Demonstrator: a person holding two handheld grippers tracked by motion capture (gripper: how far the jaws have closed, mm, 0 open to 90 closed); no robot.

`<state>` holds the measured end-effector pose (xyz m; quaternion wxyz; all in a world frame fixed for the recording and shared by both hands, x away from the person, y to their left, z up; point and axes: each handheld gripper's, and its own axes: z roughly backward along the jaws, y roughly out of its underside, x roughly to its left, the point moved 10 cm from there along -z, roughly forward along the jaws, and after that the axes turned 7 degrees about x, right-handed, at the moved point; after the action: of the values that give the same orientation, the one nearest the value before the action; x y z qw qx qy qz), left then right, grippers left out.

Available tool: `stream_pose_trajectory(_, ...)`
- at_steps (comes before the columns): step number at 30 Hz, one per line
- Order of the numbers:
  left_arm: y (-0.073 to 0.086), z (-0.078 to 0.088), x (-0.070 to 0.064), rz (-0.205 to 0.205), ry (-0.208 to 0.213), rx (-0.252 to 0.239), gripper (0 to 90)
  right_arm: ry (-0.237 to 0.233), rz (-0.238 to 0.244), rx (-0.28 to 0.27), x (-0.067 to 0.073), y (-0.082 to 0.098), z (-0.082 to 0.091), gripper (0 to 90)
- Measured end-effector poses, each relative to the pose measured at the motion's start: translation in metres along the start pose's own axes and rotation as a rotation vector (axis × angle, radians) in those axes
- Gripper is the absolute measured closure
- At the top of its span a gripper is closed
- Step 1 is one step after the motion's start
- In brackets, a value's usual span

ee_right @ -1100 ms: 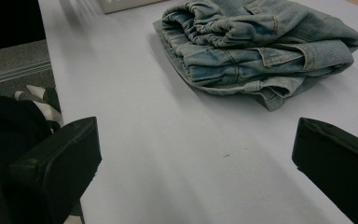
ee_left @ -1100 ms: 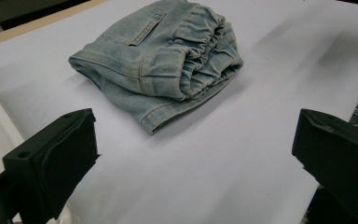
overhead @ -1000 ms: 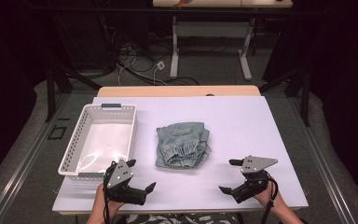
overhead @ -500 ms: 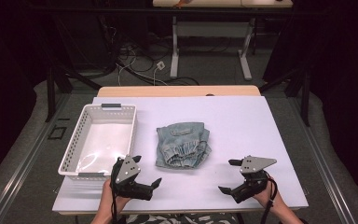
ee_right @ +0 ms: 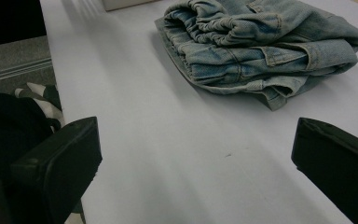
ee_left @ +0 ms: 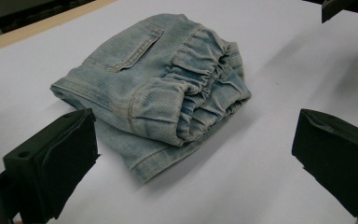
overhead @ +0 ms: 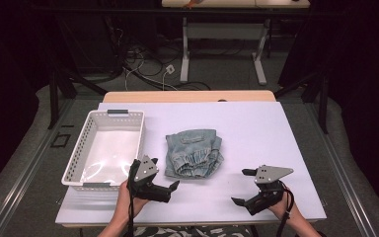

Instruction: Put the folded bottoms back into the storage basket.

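Observation:
A folded light-blue denim garment (overhead: 193, 153) lies in the middle of the white table sheet (overhead: 256, 128). My left gripper (overhead: 165, 178) is held just off the garment's near left corner, open, with nothing in it. In the left gripper view the denim (ee_left: 168, 88) lies just ahead of and between the wide-apart jaws of the left gripper (ee_left: 191, 154). My right gripper (overhead: 239, 186) hovers near the front right, open and empty. In the right gripper view the garment (ee_right: 261, 42) lies further off, beyond the right gripper (ee_right: 191, 163).
A white perforated basket (overhead: 77, 158) stands on the left of the table, with nothing inside; its corner (ee_right: 121, 3) shows in the right gripper view. The table's front edge runs just below both hands. Cables and desk legs lie on the floor beyond.
My left gripper has moved a little to the right, towards the denim's near corner. The right gripper and the garment have stayed where they were.

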<state>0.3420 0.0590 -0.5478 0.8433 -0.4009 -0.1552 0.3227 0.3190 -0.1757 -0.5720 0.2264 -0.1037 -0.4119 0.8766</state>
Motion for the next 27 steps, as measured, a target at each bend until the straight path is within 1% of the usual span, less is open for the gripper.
stream_pose_trajectory(1, -0.001, -0.002, 0.000, 0.007, 0.002, 0.002, 0.0, 0.000, 0.001, 0.000, 0.000, 0.000, 0.000, 1.1)
stream_pose_trajectory(4, -0.002, -0.005, 0.000, 0.005, 0.006, 0.014, 0.0, -0.003, -0.003, 0.000, 0.000, 0.000, -0.001, 1.1)
stream_pose_trajectory(7, -0.004, -0.007, 0.000, 0.014, 0.011, 0.019, 0.0, -0.004, -0.004, 0.001, 0.000, 0.000, -0.001, 1.1)
stream_pose_trajectory(9, -0.007, -0.009, 0.000, 0.024, 0.016, 0.020, 0.0, -0.004, -0.003, 0.003, 0.000, 0.000, -0.001, 1.1)
stream_pose_trajectory(16, -0.019, -0.020, 0.002, 0.034, 0.017, 0.032, 0.0, -0.004, -0.003, 0.006, 0.000, 0.001, -0.002, 1.1)
stream_pose_trajectory(18, -0.020, -0.025, 0.003, 0.040, 0.021, 0.052, 0.0, -0.005, -0.002, 0.006, 0.000, 0.001, -0.001, 1.1)
stream_pose_trajectory(21, -0.022, -0.031, 0.005, 0.050, 0.023, 0.065, 0.0, -0.007, -0.003, 0.005, 0.001, 0.001, -0.001, 1.1)
stream_pose_trajectory(24, -0.024, -0.034, 0.007, 0.058, 0.021, 0.076, 0.0, -0.008, -0.002, 0.006, 0.001, 0.001, -0.001, 1.1)
stream_pose_trajectory(27, -0.026, -0.037, 0.010, 0.069, 0.010, 0.082, 0.0, -0.009, -0.002, 0.008, 0.001, 0.001, -0.002, 1.1)
